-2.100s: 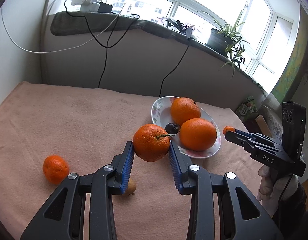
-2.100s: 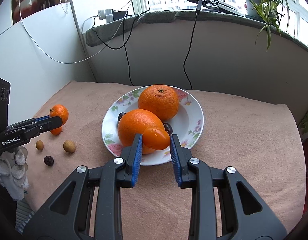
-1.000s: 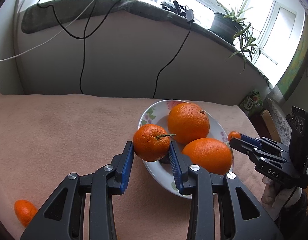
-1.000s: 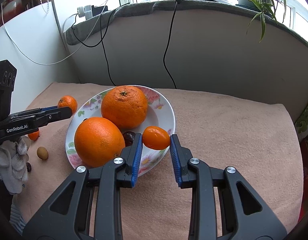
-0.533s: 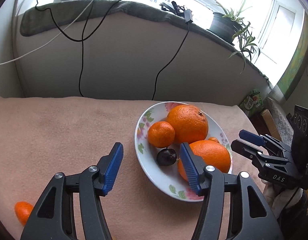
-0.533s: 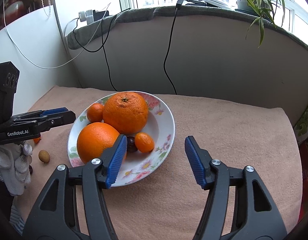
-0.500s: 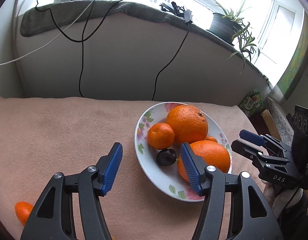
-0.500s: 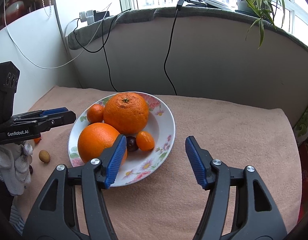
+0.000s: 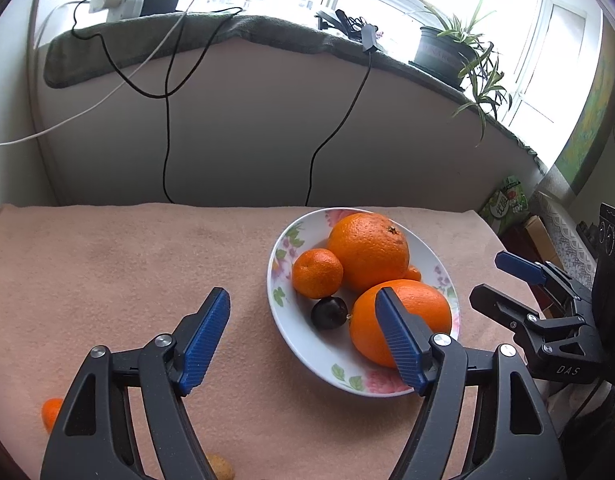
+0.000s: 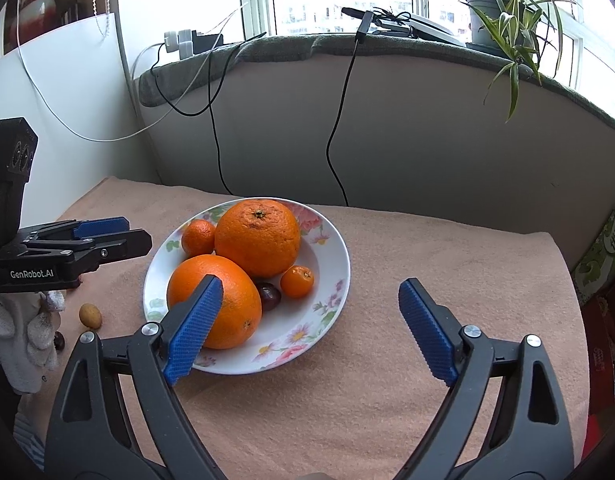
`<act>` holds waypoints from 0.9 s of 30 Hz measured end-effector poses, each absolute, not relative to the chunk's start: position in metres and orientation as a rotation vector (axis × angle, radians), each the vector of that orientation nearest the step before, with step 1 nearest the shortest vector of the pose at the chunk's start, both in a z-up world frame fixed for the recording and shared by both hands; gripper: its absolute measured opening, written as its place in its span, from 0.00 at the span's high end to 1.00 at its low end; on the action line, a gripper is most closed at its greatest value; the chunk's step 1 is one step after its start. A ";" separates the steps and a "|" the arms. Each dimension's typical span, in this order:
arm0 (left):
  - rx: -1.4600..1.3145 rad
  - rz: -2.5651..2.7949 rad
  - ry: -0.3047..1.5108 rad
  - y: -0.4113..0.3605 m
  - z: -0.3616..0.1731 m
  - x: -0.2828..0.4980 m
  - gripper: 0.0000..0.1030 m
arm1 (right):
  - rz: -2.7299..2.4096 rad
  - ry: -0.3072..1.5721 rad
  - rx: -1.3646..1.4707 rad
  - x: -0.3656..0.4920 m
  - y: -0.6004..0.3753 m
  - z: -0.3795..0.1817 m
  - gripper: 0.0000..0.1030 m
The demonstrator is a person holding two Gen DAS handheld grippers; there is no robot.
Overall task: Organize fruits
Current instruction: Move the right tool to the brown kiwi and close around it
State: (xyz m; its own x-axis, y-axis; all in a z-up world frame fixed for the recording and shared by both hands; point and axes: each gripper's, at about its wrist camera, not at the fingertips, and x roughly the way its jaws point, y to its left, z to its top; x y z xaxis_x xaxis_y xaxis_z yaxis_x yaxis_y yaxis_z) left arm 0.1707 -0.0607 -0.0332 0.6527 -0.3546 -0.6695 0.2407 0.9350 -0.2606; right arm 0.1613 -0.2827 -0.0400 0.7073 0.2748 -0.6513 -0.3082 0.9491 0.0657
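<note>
Two big oranges (image 10: pixel 258 241), a mandarin (image 9: pixel 317 273) and a plum (image 9: pixel 328 312) fill the floral plate (image 10: pixel 331 272); both grippers (image 9: pixel 303 334) (image 10: pixel 307 330) gape wide, empty.

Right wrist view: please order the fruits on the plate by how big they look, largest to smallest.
1-2. Far orange and near orange: alike; nearness makes it unsure.
3. Mandarin.
4. Kumquat.
5. Dark plum, partly hidden.

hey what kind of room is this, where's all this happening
Probably a home, likely a sunroom or enclosed balcony: a cloth-covered table sits under a wide window, with a potted spider plant and a charging plug on the sill. A floral plate of fruit adds to the household feel.
</note>
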 end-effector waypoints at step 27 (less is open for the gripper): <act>-0.185 -0.273 0.677 -0.015 0.002 0.121 0.27 | 0.411 0.620 -0.102 0.118 -0.240 -0.010 0.11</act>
